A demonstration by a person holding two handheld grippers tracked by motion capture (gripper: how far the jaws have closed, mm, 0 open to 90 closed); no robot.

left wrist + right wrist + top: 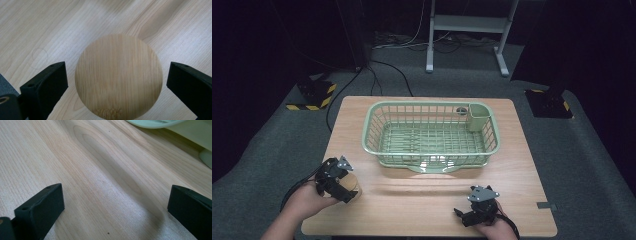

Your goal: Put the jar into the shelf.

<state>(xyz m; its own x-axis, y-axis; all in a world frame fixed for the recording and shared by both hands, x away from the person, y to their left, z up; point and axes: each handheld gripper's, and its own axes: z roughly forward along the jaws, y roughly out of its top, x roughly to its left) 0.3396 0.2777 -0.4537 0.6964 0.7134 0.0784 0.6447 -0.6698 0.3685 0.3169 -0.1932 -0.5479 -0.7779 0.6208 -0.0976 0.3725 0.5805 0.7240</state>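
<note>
Wooden table (422,195) holds one green basket (377,127), one wooden cylinder (118,76), two gaping grippers.

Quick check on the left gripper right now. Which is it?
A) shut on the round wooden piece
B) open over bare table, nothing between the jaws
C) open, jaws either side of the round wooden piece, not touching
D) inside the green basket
C: in the left gripper view the left gripper has both jaws standing apart from the round wooden piece, with table showing in the gap on each side.
</note>
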